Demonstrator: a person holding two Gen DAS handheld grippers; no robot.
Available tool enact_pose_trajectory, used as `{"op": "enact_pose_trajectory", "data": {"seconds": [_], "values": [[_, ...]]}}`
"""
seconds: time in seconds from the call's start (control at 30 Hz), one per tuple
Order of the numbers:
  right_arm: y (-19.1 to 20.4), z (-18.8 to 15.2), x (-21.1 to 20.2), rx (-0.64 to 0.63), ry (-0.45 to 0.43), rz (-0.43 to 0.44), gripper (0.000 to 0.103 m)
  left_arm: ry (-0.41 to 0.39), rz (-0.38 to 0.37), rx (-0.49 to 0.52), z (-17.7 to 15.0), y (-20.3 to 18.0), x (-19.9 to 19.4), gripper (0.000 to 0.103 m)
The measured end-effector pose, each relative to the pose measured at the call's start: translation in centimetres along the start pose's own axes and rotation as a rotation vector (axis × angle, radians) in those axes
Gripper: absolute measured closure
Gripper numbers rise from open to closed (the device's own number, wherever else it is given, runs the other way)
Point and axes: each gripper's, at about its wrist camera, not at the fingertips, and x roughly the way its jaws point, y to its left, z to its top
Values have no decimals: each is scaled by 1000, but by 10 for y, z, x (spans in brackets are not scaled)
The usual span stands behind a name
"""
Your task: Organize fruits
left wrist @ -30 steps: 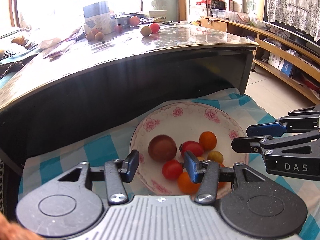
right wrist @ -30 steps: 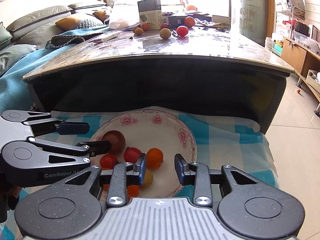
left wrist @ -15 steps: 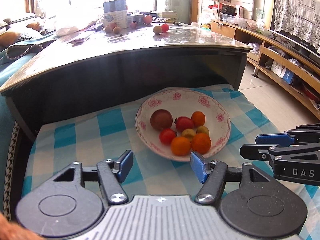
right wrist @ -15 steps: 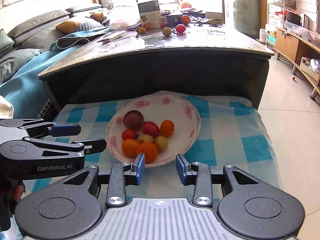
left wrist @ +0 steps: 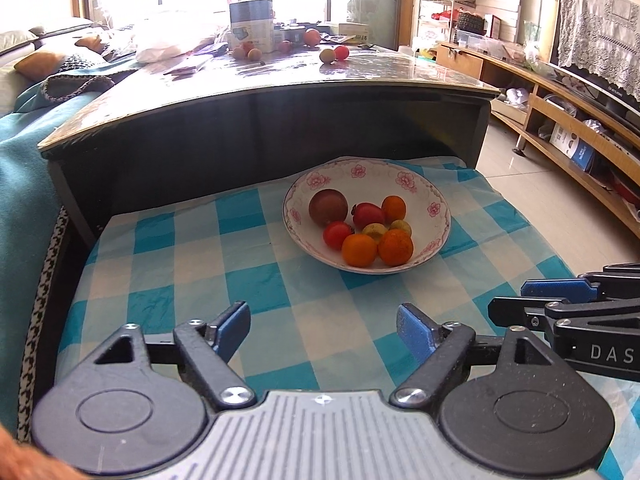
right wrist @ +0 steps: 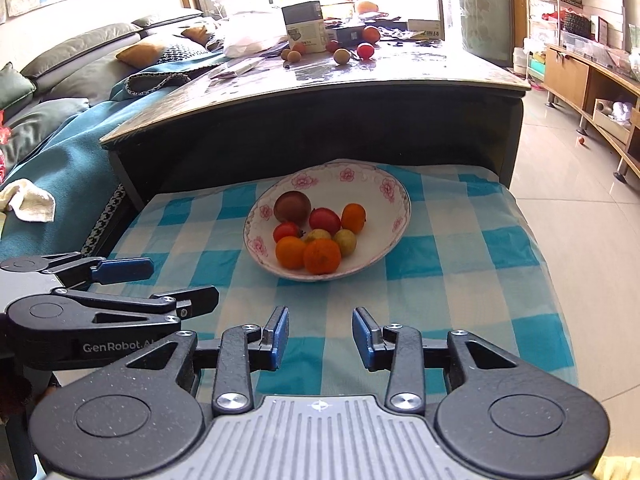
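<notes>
Fruits (left wrist: 362, 226) heaped in the bowl (left wrist: 438, 222) show no clear long axis; both grippers' jaws gape empty.

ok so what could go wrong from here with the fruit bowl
Fruit is piled toward the near side of the floral bowl; the two oranges sit close to the rim and might roll out if it is nudged. The checked cloth looks loose and wrinkled, so the bowl could slide. More fruit lies loose on the glossy table and could roll off.

Fruits (left wrist: 360, 228) in bowl (left wrist: 434, 192) on cloth (left wrist: 192, 248)
</notes>
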Motion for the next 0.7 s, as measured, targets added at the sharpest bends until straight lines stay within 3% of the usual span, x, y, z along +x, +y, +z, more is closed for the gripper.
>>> {"op": "enact_pose_trajectory", "data": {"seconds": [0.43, 0.7], "values": [[11, -23, -24, 7, 2, -6, 71, -23, 21, -15, -20, -6, -30, 2], [17, -31, -38, 10, -10, -10, 70, -41, 34, -15, -29, -9, -47, 0]]}}
